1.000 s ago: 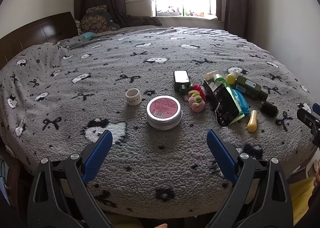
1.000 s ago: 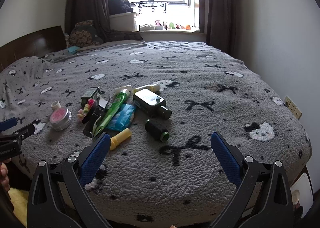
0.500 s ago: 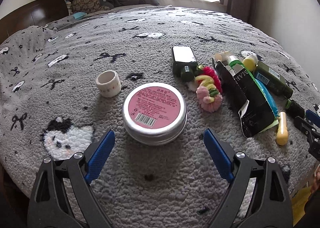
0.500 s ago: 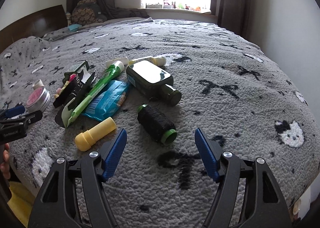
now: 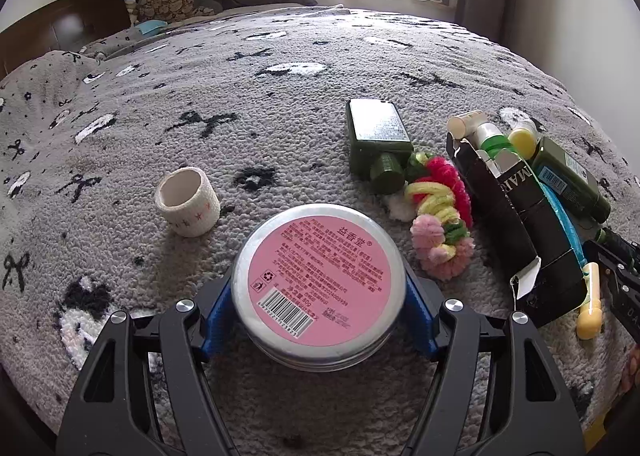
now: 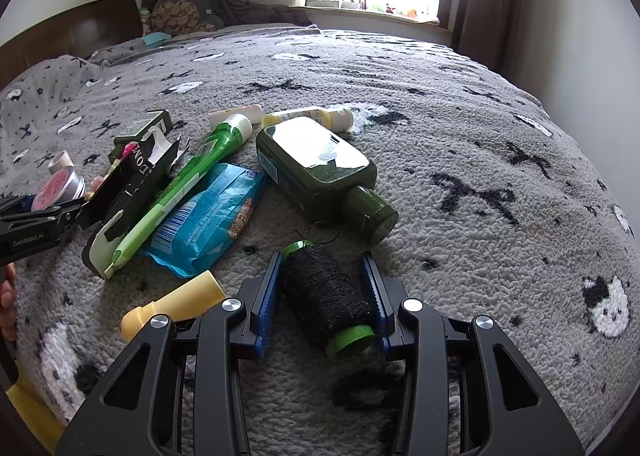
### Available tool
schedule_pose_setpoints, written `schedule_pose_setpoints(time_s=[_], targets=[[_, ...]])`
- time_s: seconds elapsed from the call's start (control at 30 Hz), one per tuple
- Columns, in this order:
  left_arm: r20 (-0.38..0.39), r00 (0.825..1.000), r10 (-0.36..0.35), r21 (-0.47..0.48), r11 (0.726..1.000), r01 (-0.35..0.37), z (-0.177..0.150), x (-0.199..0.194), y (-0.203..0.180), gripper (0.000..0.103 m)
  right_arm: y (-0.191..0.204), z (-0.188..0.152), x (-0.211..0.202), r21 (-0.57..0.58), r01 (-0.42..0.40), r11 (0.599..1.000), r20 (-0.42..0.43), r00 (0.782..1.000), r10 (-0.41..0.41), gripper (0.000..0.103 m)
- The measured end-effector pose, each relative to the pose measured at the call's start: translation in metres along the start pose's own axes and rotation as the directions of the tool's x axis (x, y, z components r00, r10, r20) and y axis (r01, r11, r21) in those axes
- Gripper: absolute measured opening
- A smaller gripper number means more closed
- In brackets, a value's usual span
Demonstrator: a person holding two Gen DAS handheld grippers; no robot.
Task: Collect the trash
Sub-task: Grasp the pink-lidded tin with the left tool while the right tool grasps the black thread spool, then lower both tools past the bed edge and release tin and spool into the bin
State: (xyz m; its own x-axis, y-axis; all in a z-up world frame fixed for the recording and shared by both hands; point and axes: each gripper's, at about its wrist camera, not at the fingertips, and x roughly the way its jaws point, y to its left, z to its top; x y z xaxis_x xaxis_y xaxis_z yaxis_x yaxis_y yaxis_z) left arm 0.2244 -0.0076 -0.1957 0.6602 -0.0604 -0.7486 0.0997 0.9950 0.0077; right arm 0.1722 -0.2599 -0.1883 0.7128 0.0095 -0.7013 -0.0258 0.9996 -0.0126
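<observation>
My left gripper (image 5: 318,304) is shut on a round silver tin with a pink label (image 5: 320,276), which rests on the grey blanket. My right gripper (image 6: 324,296) has its blue pads against both sides of a black thread spool with green ends (image 6: 324,296), lying on the blanket. Beside it lie a yellow tube (image 6: 172,306), a blue wipes packet (image 6: 204,216), a green tube (image 6: 188,180), a black carton (image 6: 132,184) and a dark green bottle (image 6: 320,168). The tin also shows at the left edge of the right wrist view (image 6: 58,186).
A white tape roll (image 5: 187,202) stands left of the tin. A small dark green bottle (image 5: 378,140) and fluffy hair ties (image 5: 438,212) lie behind it. The bed's near edge is just below both grippers. Pillows and headboard (image 5: 64,28) are far left.
Both grippers moved forward and down to the blanket and closed: the left onto the tin, the right onto the thread spool.
</observation>
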Motion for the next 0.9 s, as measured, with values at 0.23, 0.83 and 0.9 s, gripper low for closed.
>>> schedule_pose_setpoints(time_s=[0.23, 0.83, 0.9], targets=[[0.038, 0.999, -0.026, -0.006, 1.000, 0.026, -0.001, -0.031, -0.001, 0.067, -0.007, 0.003, -0.027, 0.036, 0.034, 0.999, 0.030, 0.999, -0.035, 0.039], [0.297, 0.948, -0.113, 0.083, 0.992, 0.092, -0.027, -0.215, -0.041, 0.067, 0.006, -0.013, -0.198, -0.002, -0.022, 1.000, 0.261, 0.965, 0.022, 0.039], [0.304, 0.945, -0.120, 0.096, 0.991, 0.095, -0.040, -0.225, -0.045, 0.067, 0.011, -0.025, -0.206, -0.026, -0.019, 0.999, 0.251, 0.968, 0.025, 0.039]])
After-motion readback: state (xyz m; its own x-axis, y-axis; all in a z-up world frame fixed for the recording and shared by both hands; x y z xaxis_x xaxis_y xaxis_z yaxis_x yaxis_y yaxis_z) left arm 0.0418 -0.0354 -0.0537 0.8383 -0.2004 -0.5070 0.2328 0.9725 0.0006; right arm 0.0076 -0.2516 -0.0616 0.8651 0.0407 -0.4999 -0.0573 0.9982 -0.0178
